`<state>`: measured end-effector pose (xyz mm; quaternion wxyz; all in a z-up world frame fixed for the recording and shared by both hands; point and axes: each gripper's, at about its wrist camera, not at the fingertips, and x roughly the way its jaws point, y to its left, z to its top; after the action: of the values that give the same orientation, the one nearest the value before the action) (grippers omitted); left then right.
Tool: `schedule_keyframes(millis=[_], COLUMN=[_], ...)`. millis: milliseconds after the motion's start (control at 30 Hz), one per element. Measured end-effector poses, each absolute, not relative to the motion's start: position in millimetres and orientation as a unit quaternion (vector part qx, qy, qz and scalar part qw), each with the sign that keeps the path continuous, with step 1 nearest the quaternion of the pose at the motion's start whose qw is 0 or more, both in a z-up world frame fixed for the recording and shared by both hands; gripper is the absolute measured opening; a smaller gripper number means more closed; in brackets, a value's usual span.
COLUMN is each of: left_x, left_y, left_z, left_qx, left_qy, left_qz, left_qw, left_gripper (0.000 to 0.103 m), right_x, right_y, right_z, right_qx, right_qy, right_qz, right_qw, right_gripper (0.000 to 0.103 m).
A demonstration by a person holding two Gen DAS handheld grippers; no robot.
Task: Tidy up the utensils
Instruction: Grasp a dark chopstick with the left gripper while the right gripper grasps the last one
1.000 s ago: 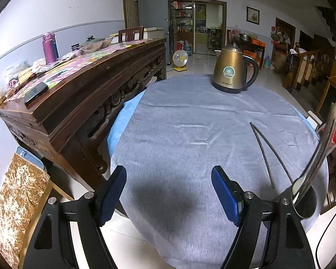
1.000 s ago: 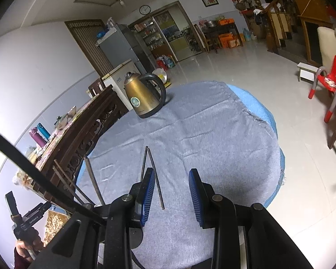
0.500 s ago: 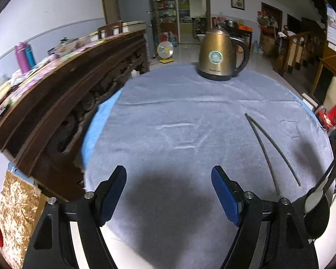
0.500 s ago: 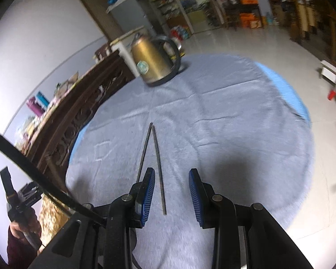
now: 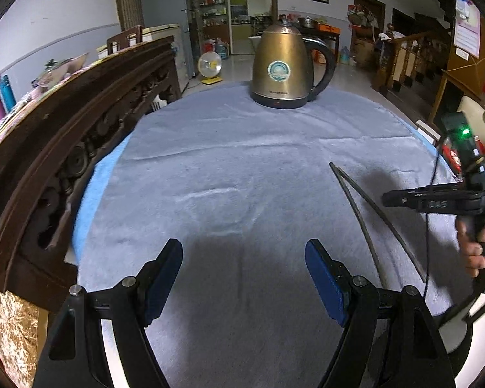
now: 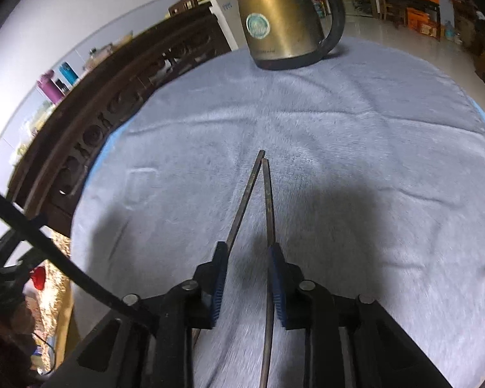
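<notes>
Right gripper (image 6: 247, 278) is spread narrowly, straddling the chopsticks (image 6: 255, 194), which lie on the grey cloth (image 6: 371, 148), far ends meeting. Both sticks should be gathered before closing; the left one lies at the pad's edge. Left gripper (image 5: 242, 278) is spread wide, empty. Kettle (image 6: 281, 16) stands beyond.

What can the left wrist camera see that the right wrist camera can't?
Only the left wrist view shows the open left gripper, a yellow fan on the floor, and the hand holding the right tool. Only the right wrist view shows the right gripper, open around the near ends of the chopsticks. Both show the chopsticks, the gold kettle, the grey tablecloth and the carved wooden sideboard.
</notes>
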<state>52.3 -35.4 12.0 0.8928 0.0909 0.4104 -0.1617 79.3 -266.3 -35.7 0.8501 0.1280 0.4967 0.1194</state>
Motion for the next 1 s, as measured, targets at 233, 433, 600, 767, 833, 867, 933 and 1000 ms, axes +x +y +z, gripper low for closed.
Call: schedule_keyframes(millis=[233,433,600,767,833,867,933,1000], left_x=[75.2,92.0,109.1,127.1,129.8,130.4,130.7,131.4], left_y=[-64.3,-91.9,-121.5,-152.6,-165.7,-170.7,-180.8,-185.8], left_z=[0.1,-8.8,-17.6,-36.9,-47.2,-51.4,-61.1,-70.0], left_qx=[0.087,0.083,0.085,0.057,0.052,0.055,0.069,0.073], left_qy=[0.424,0.435,0.442,0.484,0.500,0.503,0.509,0.523], left_qz=[-0.188,-0.213,-0.245,-0.289,-0.300,-0.302,-0.299,-0.293], left_qw=[0.882,0.871,0.859,0.824,0.811,0.808,0.804,0.797], left_gripper=[0.079,0.079,0.079,0.079,0.079,0.079,0.079,0.073], right_x=[100.3,102.8,98.6,98.3,101.8,102.6,103.6,102.8], right_y=[-255.6,-273.1,-312.5,-323.0,-324.6,-325.4,-326.6,-328.1], right_z=[-57.6,-65.6,-71.2,-60.8,-59.5,-58.5,-59.1,-61.4], right_qx=[0.092,0.099,0.151,0.172,0.178,0.178,0.177,0.178], right_qy=[0.525,0.520,0.517,0.499,0.497,0.495,0.496,0.499], right_qz=[0.097,0.056,0.016,0.043,0.053,0.056,0.056,0.056], right_qw=[0.841,0.846,0.843,0.848,0.847,0.849,0.848,0.846], right_gripper=[0.006,0.000,0.001,0.002,0.002,0.002,0.004,0.010])
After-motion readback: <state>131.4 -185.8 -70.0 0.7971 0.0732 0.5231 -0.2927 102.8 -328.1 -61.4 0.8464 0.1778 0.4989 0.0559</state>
